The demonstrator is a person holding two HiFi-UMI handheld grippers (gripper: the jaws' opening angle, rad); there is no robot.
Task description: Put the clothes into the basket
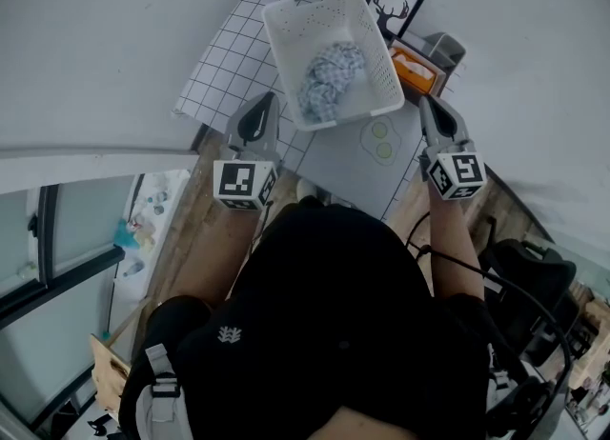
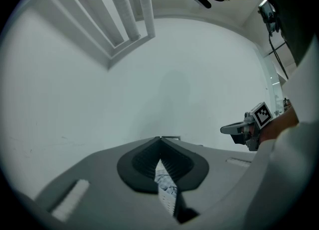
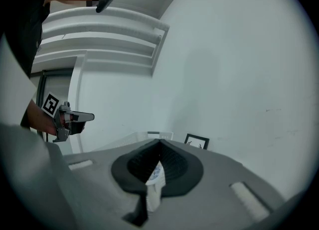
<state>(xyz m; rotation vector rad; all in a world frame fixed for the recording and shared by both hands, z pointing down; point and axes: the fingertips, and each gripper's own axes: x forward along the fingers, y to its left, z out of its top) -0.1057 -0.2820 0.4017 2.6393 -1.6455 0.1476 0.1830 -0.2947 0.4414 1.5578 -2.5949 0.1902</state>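
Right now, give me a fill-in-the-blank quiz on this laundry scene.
1. The blue-and-white clothes lie inside the white ____.
2. The framed picture behind it shows a ____.
3. The left claw and right claw flank it, both ____.
Missing: basket; deer; shut.

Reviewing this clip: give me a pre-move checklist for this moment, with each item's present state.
1. Blue-and-white patterned clothes lie inside the white perforated plastic basket: ok.
2. Left gripper has its jaws together and holds nothing: ok.
3. Right gripper has its jaws together and holds nothing: ok.
4. Both grippers are outside the basket, one at each side: ok.
5. No clothes left on the white grid-patterned mat: none on the visible part; the person's body hides the near side, so cannot tell.
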